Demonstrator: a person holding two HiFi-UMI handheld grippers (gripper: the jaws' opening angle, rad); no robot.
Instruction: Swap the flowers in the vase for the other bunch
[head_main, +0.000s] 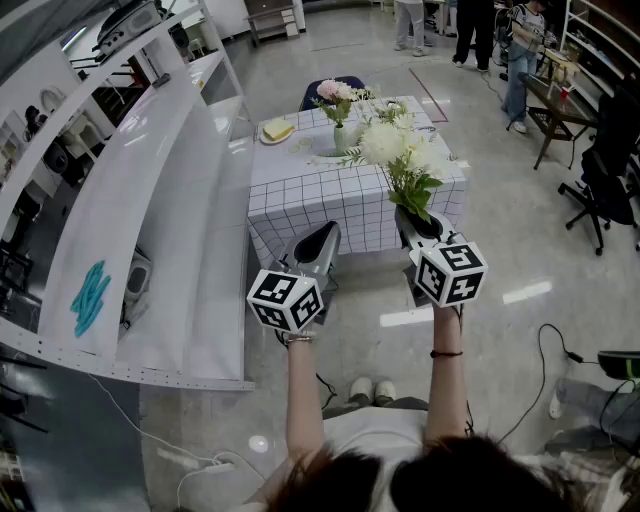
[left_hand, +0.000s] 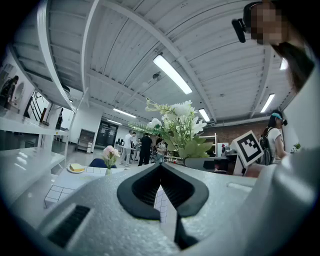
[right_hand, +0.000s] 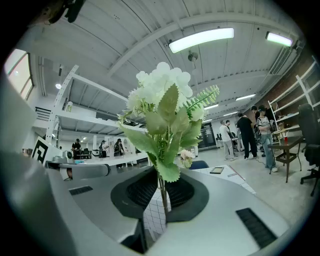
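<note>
Your right claw (right_hand: 161, 185) is clenched on the thin stems of the white bunch (right_hand: 161, 97). It grips low down, and the leaves and blooms stand upright above the pads. The pinch is narrow and the head looks heavy, so I judge the bunch could swing or twist if you tilt your wrist. Carry it level, and squeeze no harder than you must, since thin stems bend. Your left claw (left_hand: 160, 170) is clenched on nothing, pads together, and hangs beside the right one at about the same height.

Ahead of both claws, well apart from you across open floor, stands the tabletop (head_main: 300, 190) with its checked cloth. On it the vase (head_main: 341, 138) still holds the pink flowers (head_main: 335, 92), and a plate (head_main: 277, 130) sits near its left side. The swap looks barely begun: the new bunch is in hand and the old one is not yet out.

Walk up squarely so the vase lies in front of your left claw. Release that claw before it reaches the vase. Take the pink stems just above the rim and lift straight up, so the vase does not tip. Lay them on bare cloth, away from the plate. Only then bring the white bunch over the mouth, stems pointing down, lower it in, and let go once the stems rest inside
</note>
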